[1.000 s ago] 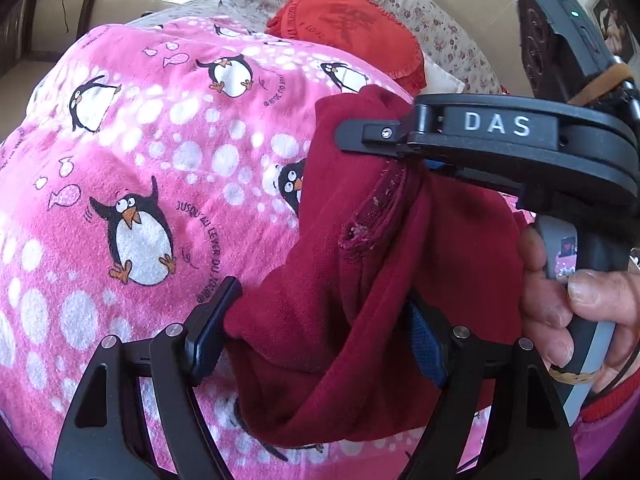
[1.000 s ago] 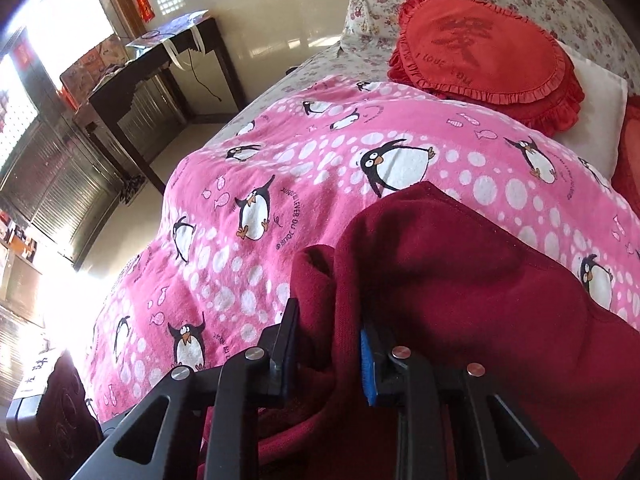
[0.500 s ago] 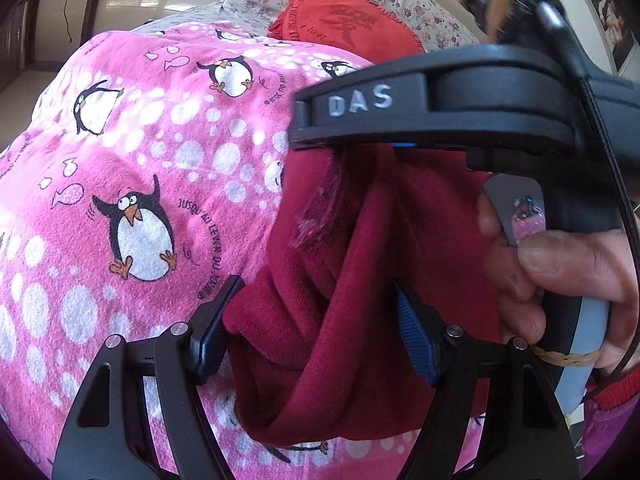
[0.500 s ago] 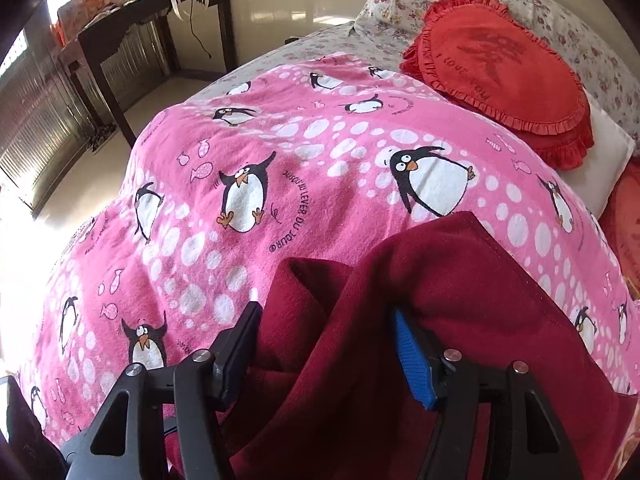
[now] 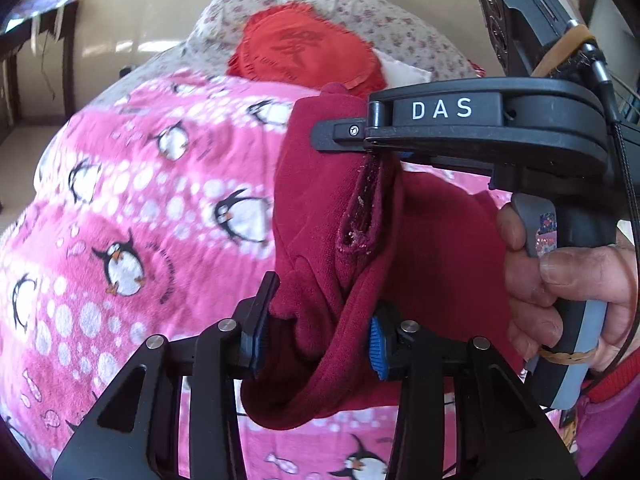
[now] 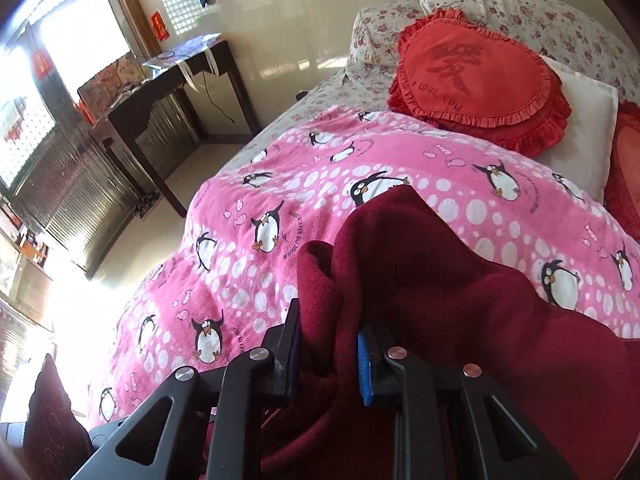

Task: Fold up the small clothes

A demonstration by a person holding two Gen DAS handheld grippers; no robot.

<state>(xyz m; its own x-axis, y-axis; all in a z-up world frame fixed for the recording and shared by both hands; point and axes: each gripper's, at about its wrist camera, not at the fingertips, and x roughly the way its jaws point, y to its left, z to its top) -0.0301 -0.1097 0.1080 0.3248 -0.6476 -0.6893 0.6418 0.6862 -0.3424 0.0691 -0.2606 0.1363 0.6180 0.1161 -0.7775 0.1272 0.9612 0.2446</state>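
A bed fills the room's middle, covered by a bright pink blanket point(image 6: 400, 208) printed with penguins and white dots. At its head lie floral pillows point(image 6: 520, 4) and a red heart-shaped cushion point(image 6: 476, 76) with a frilled edge. A dark wooden side table point(image 6: 180, 92) stands against the wall near the window.

A dark red fleece garment point(image 5: 332, 216) is held up above the blanket, bunched into thick folds. A frayed seam opening shows on its front.

The left claw point(image 5: 314, 340) is pinched closed on a lower fold of the garment, its blue pads pressing the cloth from both sides. The right claw point(image 6: 328, 354) is likewise clamped on a bunched upper edge of the same garment. The right hand point(image 5: 568, 288) wraps the tool's grey handle, beside the hanging cloth.
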